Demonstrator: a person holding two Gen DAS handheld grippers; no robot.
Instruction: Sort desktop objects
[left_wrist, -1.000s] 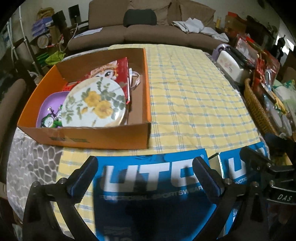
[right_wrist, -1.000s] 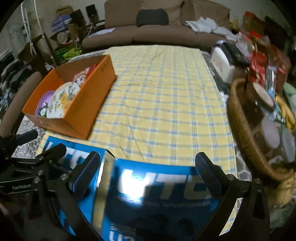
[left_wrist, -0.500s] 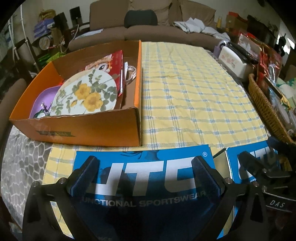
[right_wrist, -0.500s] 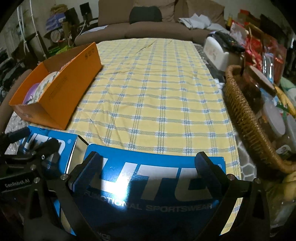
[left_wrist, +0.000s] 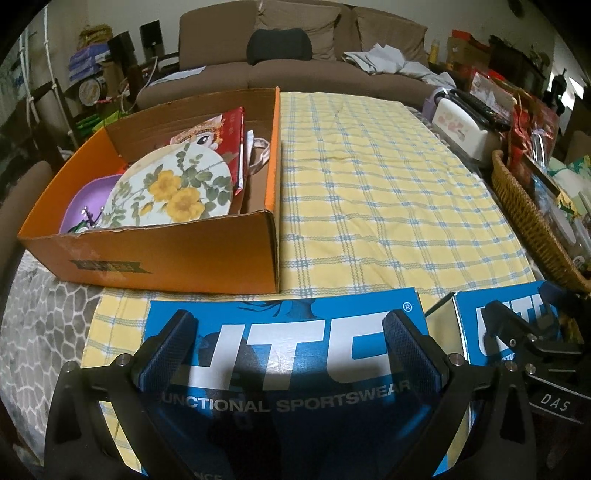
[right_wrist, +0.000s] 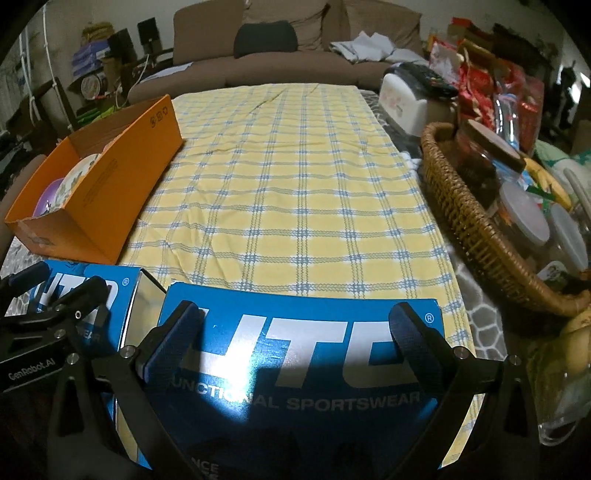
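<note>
Two blue sportswear boxes lie side by side at the near edge of the yellow checked tablecloth (left_wrist: 369, 192). My left gripper (left_wrist: 288, 325) is open, its fingers spread over the top of the left blue box (left_wrist: 280, 354). My right gripper (right_wrist: 295, 314) is open in the same way over the right blue box (right_wrist: 295, 354). An orange cardboard box (left_wrist: 166, 254) stands at the left, holding a floral plate (left_wrist: 170, 188), a purple plate (left_wrist: 88, 199) and a red booklet (left_wrist: 221, 129).
A wicker basket (right_wrist: 465, 221) full of jars and packets runs along the right edge. A white appliance (left_wrist: 458, 125) sits behind it. A brown sofa (left_wrist: 295, 74) stands past the table's far end. Grey patterned table surface (left_wrist: 44, 332) shows beyond the cloth.
Both cameras have sunk lower and closer to the table, so the blue boxes fill more of each view. The orange box now shows more of its front wall. Both grippers stayed open.
</note>
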